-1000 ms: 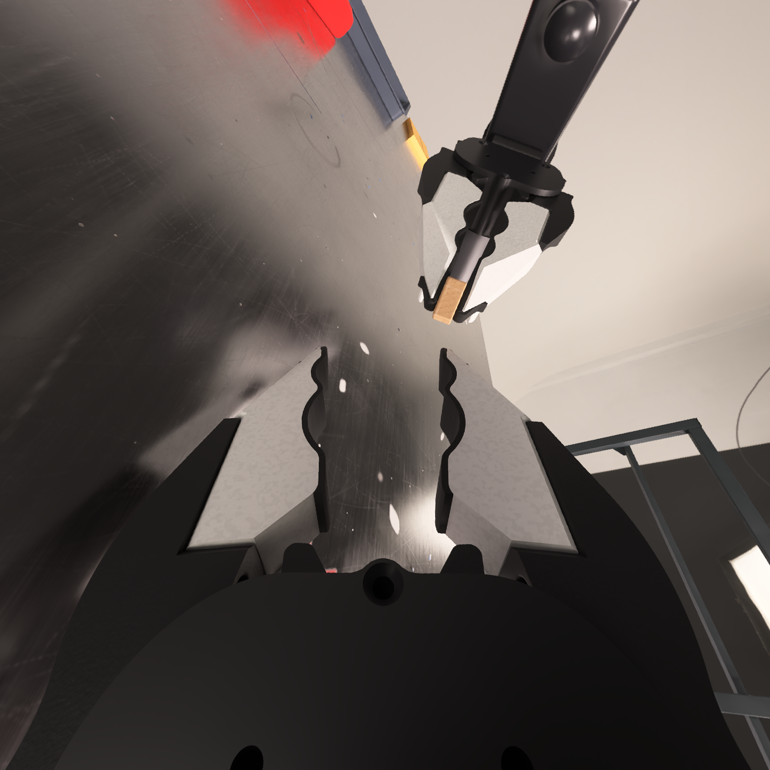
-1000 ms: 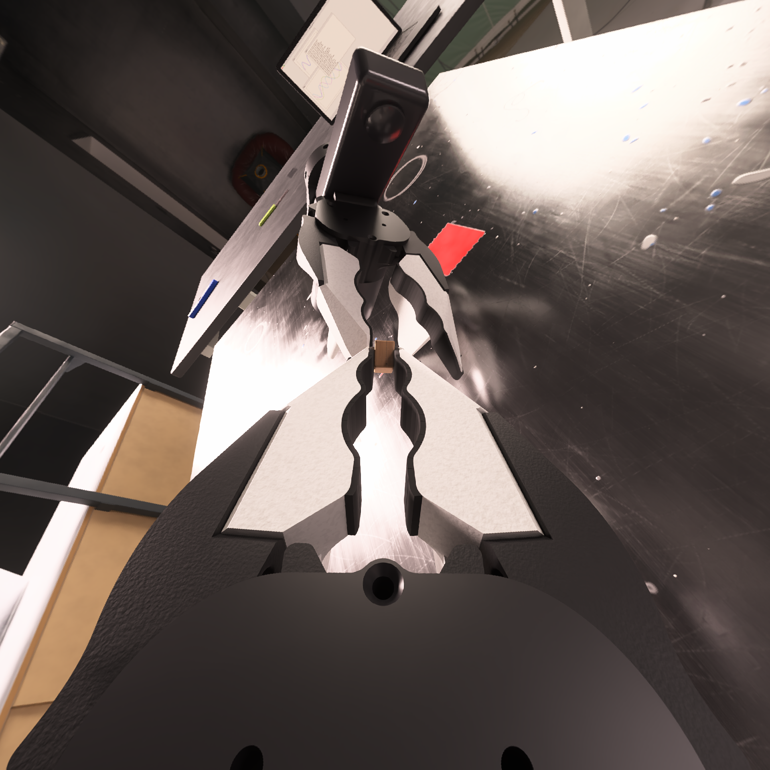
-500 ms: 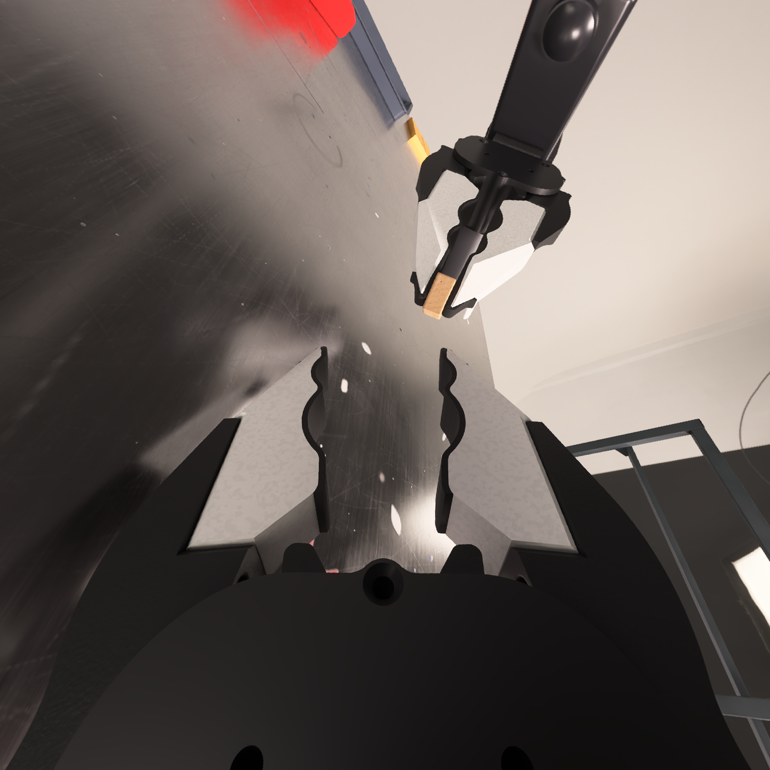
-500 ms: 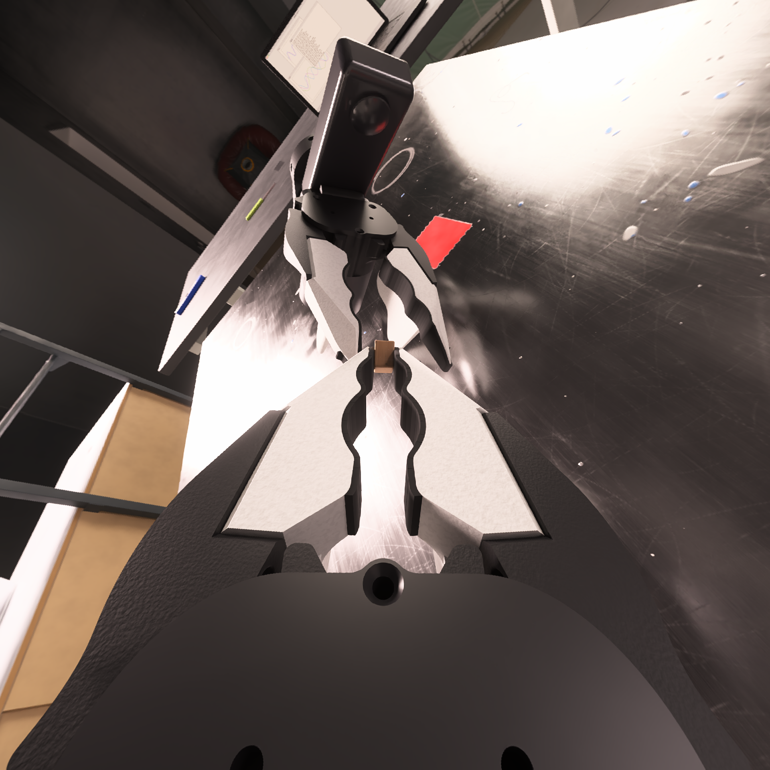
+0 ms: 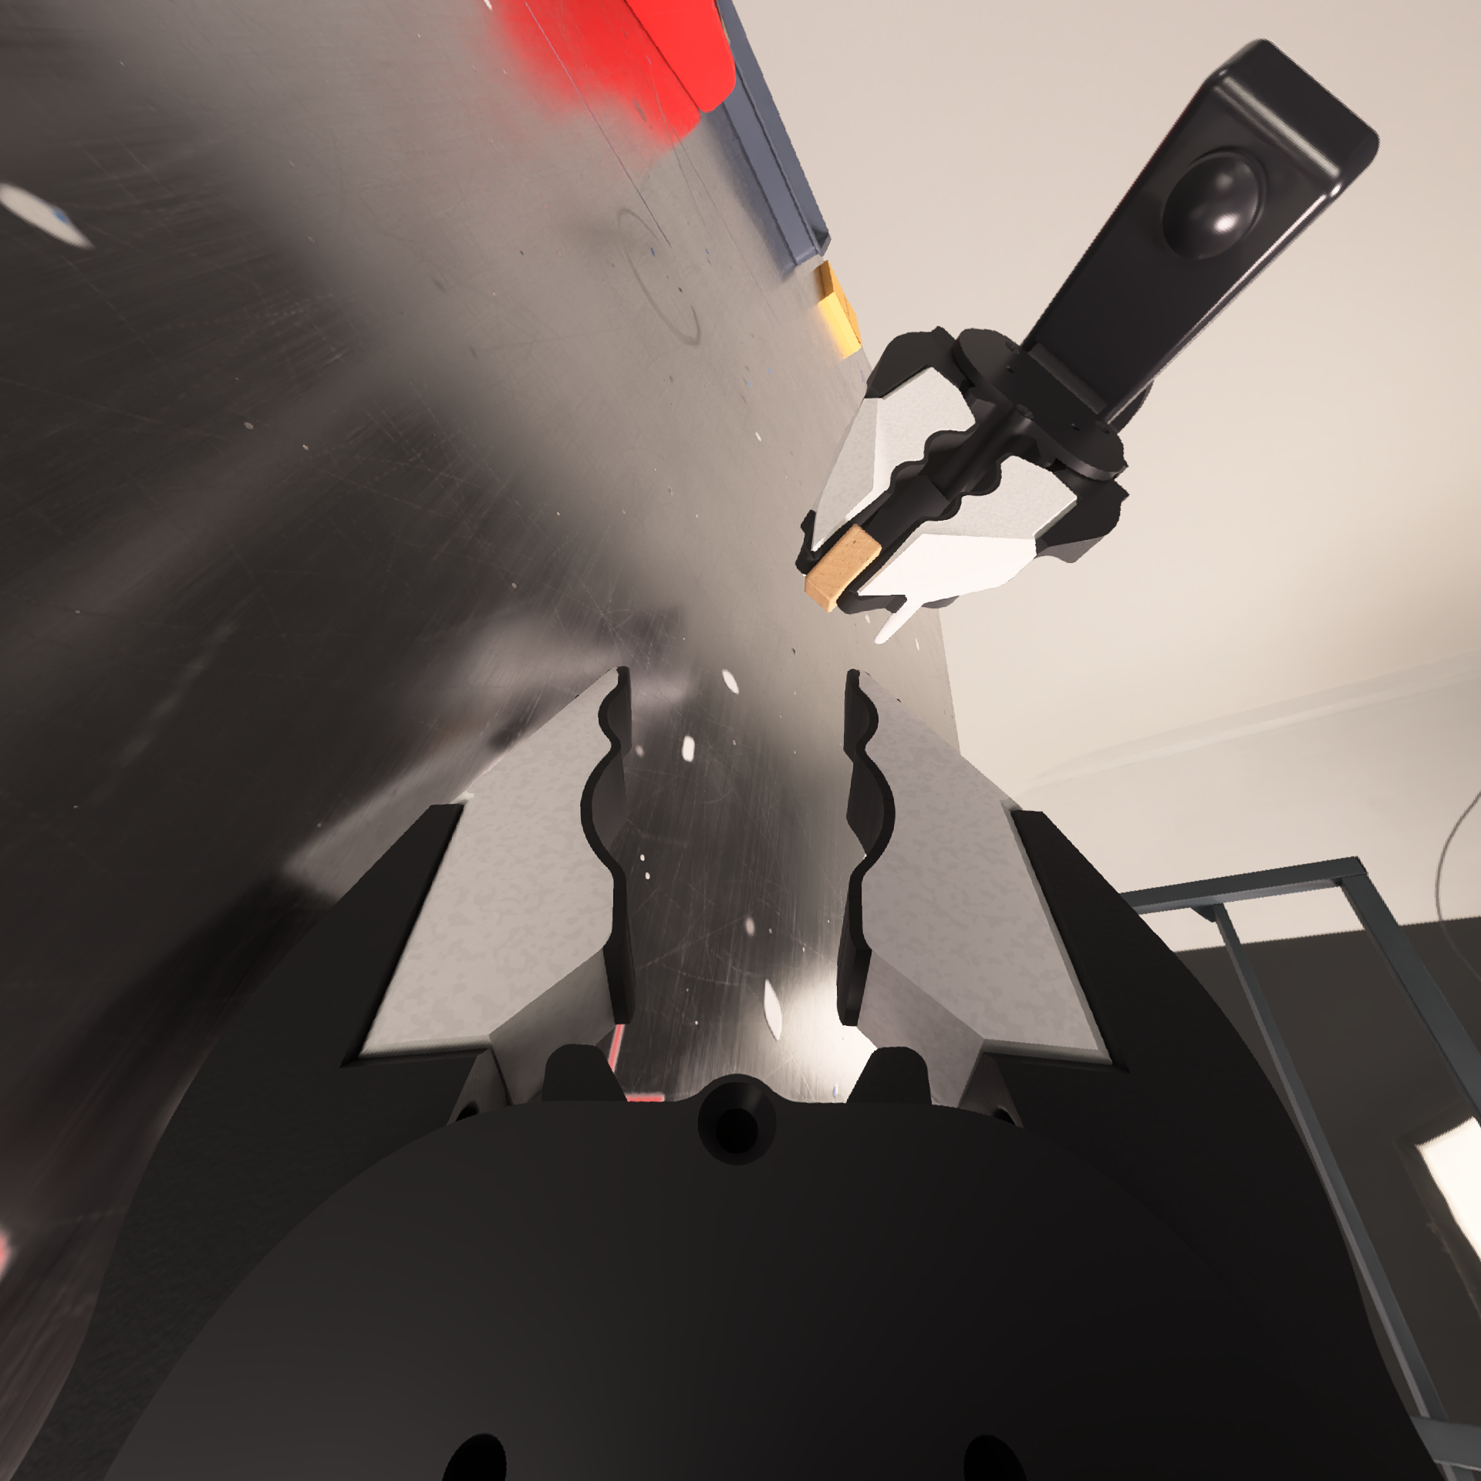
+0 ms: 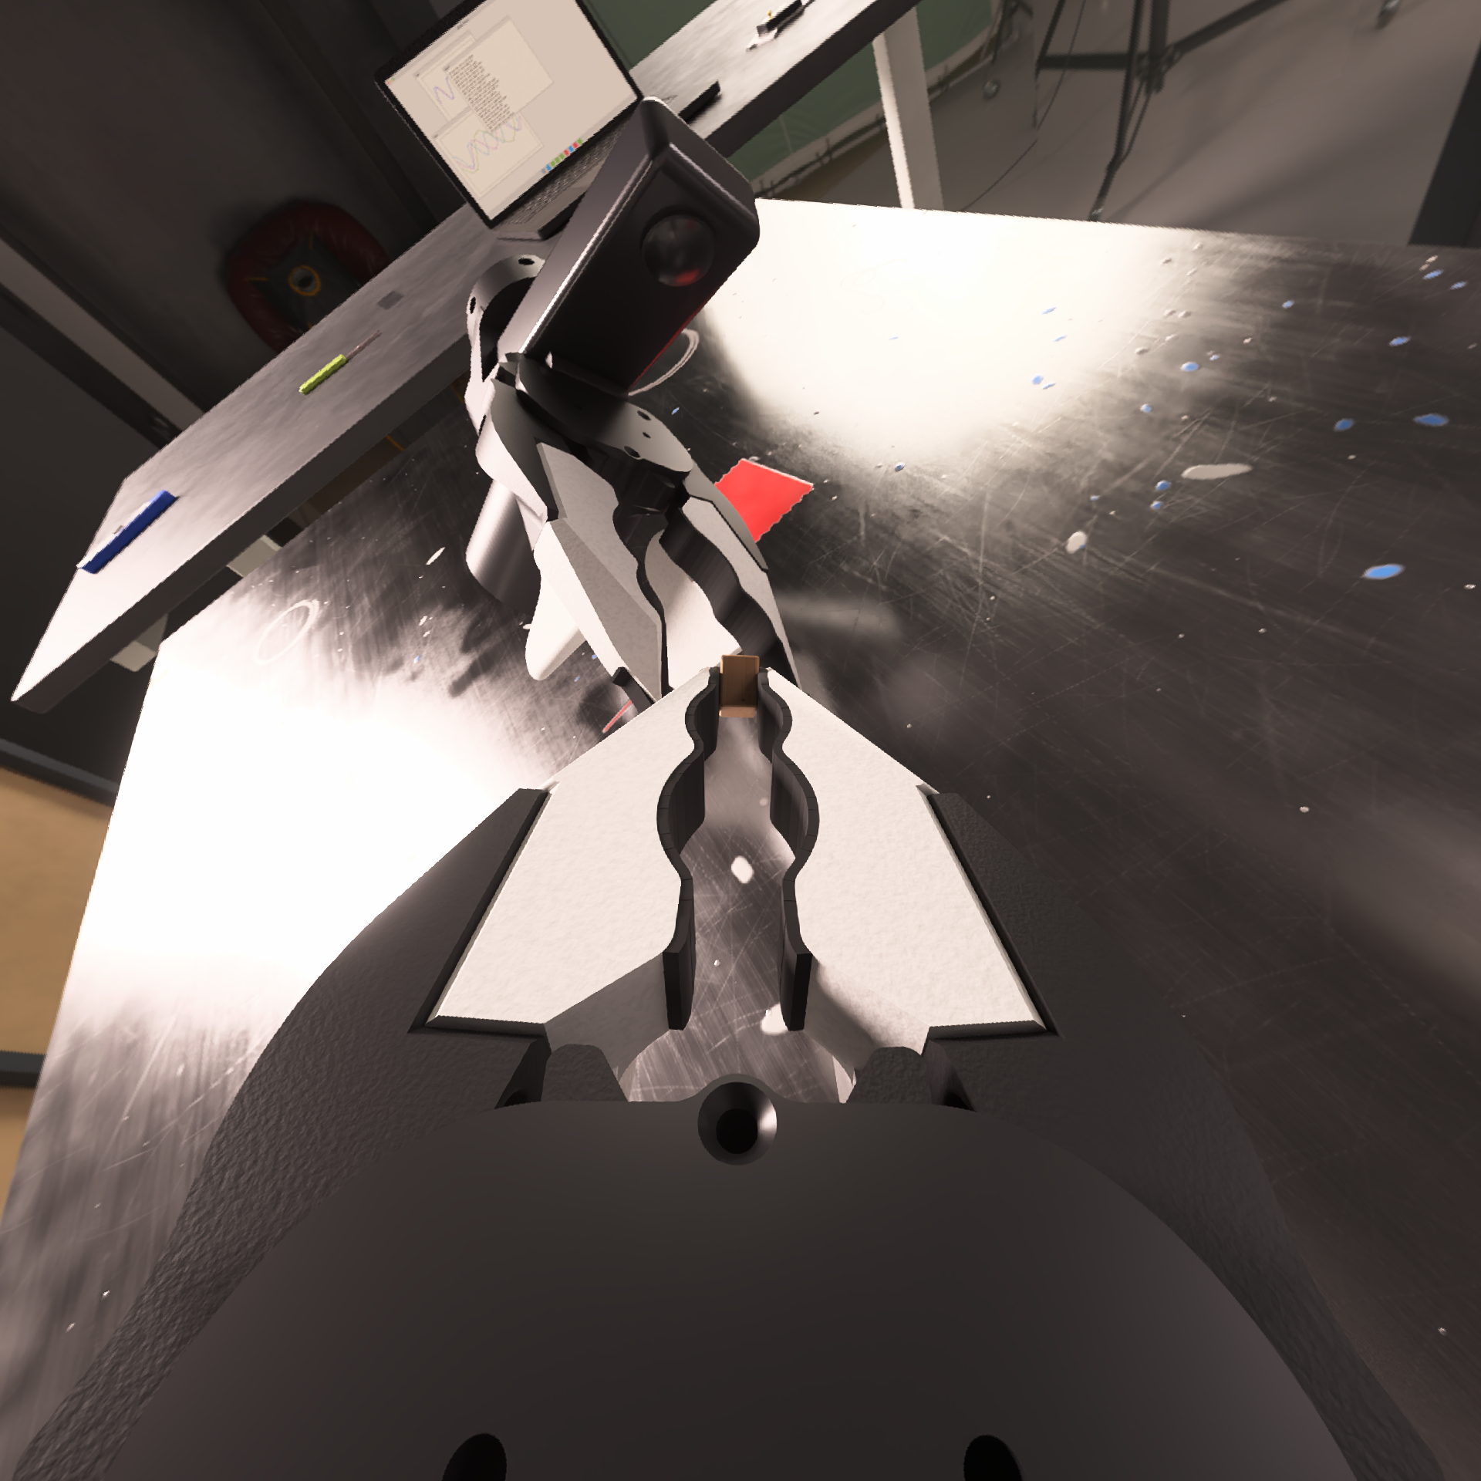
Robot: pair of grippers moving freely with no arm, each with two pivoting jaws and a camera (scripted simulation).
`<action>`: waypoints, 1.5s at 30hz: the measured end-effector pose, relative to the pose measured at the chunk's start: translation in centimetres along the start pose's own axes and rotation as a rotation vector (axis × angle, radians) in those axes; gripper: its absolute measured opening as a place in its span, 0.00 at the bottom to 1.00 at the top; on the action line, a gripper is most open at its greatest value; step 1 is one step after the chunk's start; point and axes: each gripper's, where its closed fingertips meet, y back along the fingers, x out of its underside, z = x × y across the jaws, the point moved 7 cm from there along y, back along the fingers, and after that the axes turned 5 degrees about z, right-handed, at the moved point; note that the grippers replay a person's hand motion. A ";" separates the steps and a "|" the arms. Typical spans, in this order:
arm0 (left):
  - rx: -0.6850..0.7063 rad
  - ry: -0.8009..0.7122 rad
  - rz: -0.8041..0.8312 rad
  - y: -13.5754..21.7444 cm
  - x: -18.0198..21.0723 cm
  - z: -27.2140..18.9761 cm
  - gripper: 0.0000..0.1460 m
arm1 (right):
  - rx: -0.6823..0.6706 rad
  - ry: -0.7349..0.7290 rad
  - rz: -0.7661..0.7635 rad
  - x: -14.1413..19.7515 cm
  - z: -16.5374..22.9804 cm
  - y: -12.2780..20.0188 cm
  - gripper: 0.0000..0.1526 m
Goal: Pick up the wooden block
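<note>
The small wooden block (image 6: 738, 685) is pinched between the tips of my right gripper (image 6: 738, 705), which is shut on it above the dark scratched metal table (image 6: 1122, 721). In the left wrist view the right gripper (image 5: 833, 581) hangs tilted at the upper right, with the block (image 5: 841, 561) sticking out of its tips. My left gripper (image 5: 736, 681) is open and empty, just below and left of the block. Its fingers (image 6: 597, 577) show close behind the block in the right wrist view.
A red patch (image 6: 761, 501) lies on the table beyond the grippers. A second grey table (image 6: 240, 481) behind holds a laptop (image 6: 513, 104), a blue item (image 6: 128, 533) and a green one (image 6: 324, 377). A metal frame (image 5: 1282, 1042) stands past the table's edge.
The right gripper, with the block in it, has swung to the right and tilted over in the left wrist view. Its own view now takes in more of the table. The left gripper stays open.
</note>
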 end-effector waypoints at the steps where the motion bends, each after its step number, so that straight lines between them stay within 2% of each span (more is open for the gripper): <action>1: -0.001 0.001 0.000 0.0 0.0 0.0 0.37 | 0.011 0.009 -0.007 0.0 0.0 0.0 0.05; 22: -0.027 0.002 -0.005 0.0 0.0 0.1 0.37 | 0.147 0.143 -0.006 0.3 0.4 -0.6 0.05; 31: -0.131 -0.071 0.010 -0.5 0.2 0.0 0.36 | 0.269 0.265 0.141 0.0 1.0 -0.7 0.05; 45: -0.266 -0.193 0.028 -0.7 0.3 -0.6 0.36 | 0.357 0.389 0.329 -0.5 1.9 -1.1 0.05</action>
